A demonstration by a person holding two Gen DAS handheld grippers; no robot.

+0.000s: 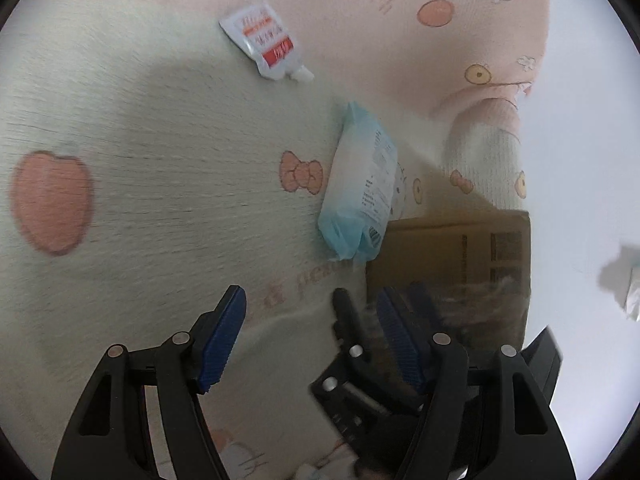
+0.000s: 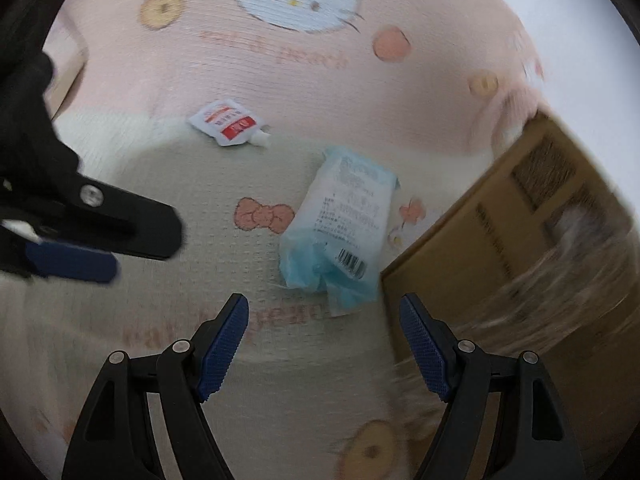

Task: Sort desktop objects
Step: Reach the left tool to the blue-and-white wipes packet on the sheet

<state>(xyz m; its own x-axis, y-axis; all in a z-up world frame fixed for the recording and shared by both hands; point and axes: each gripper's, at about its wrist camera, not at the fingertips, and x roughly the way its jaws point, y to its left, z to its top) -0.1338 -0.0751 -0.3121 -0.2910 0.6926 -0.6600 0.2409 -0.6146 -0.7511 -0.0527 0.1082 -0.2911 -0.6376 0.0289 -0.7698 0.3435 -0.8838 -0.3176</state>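
A blue and white tissue pack (image 1: 360, 192) (image 2: 340, 232) lies on the patterned cloth beside a cardboard box (image 1: 456, 256) (image 2: 520, 248). A white and red spout pouch (image 1: 264, 42) (image 2: 228, 122) lies farther back. My left gripper (image 1: 310, 332) is open and empty, hovering short of the pack. My right gripper (image 2: 324, 340) is open and empty, just short of the pack's near end. The left gripper also shows at the left of the right wrist view (image 2: 80, 240). The right gripper shows low in the left wrist view (image 1: 360, 360).
The cream and pink cartoon cloth (image 1: 160, 184) (image 2: 320, 80) covers the surface. Its edge drops off at the right, with white floor or wall (image 1: 592, 160) beyond. The box stands to the right of both grippers.
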